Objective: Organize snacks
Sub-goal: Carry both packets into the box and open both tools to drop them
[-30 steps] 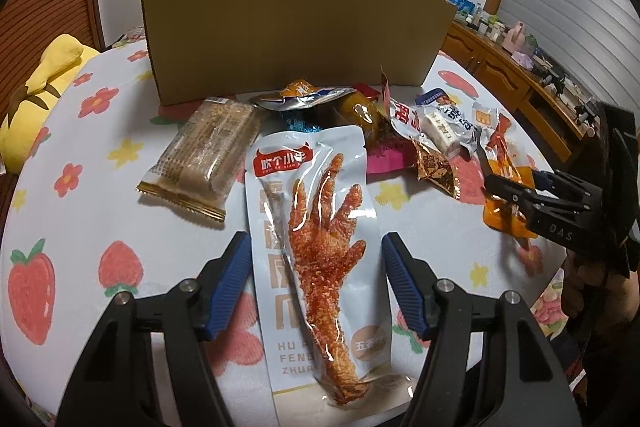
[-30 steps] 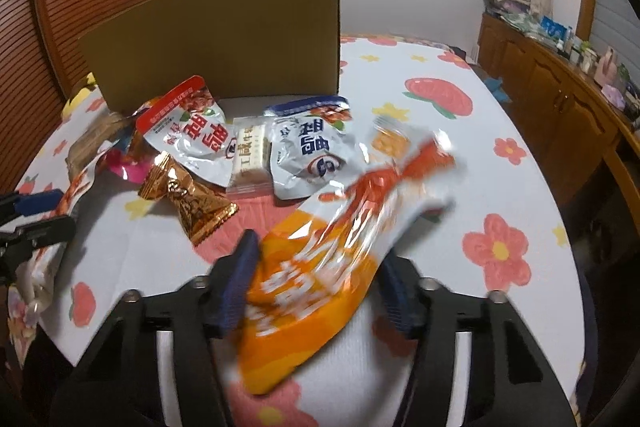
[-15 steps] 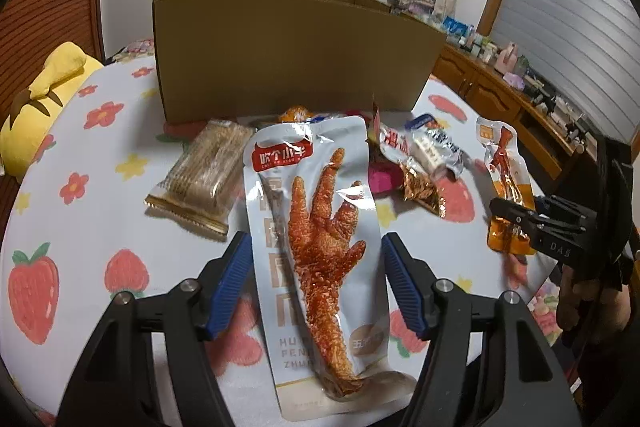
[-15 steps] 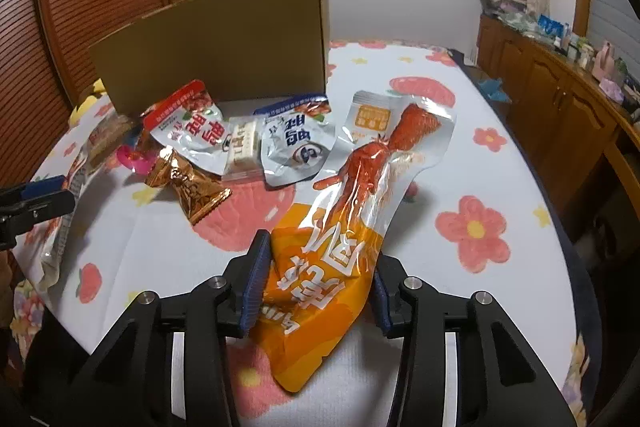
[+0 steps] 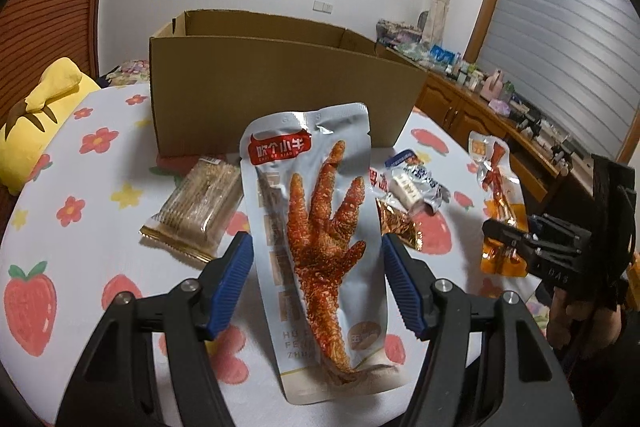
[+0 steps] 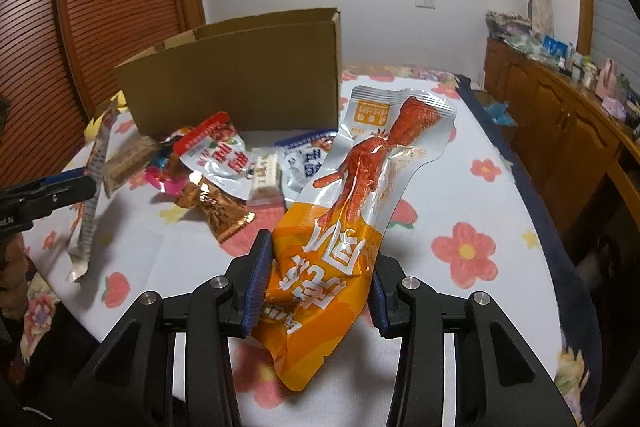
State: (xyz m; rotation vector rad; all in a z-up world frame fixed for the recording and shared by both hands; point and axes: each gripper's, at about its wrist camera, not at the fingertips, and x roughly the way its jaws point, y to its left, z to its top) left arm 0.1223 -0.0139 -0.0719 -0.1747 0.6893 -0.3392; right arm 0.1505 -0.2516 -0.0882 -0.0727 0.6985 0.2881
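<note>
My left gripper (image 5: pixel 316 287) is shut on a grey chicken-foot pouch (image 5: pixel 316 227) and holds it upright above the table. My right gripper (image 6: pixel 318 287) is shut on an orange and silver chicken-foot pouch (image 6: pixel 352 211), also lifted; it shows in the left wrist view (image 5: pixel 498 203) too. An open cardboard box (image 5: pixel 276 83) stands at the back of the table, also in the right wrist view (image 6: pixel 248 83). Loose snacks lie before it: a cracker pack (image 5: pixel 200 207), a gold wrapper (image 6: pixel 216 207), a red and silver pouch (image 6: pixel 216 155), a blue and silver pouch (image 6: pixel 304 159).
The round table (image 5: pixel 92 227) has a white cloth with flowers and strawberries. A yellow plush (image 5: pixel 36 115) lies at its far left. A wooden sideboard (image 6: pixel 560 123) with clutter runs along the right wall.
Both grippers have risen from the table, each lifting its pouch. The box's open top has come into view.
</note>
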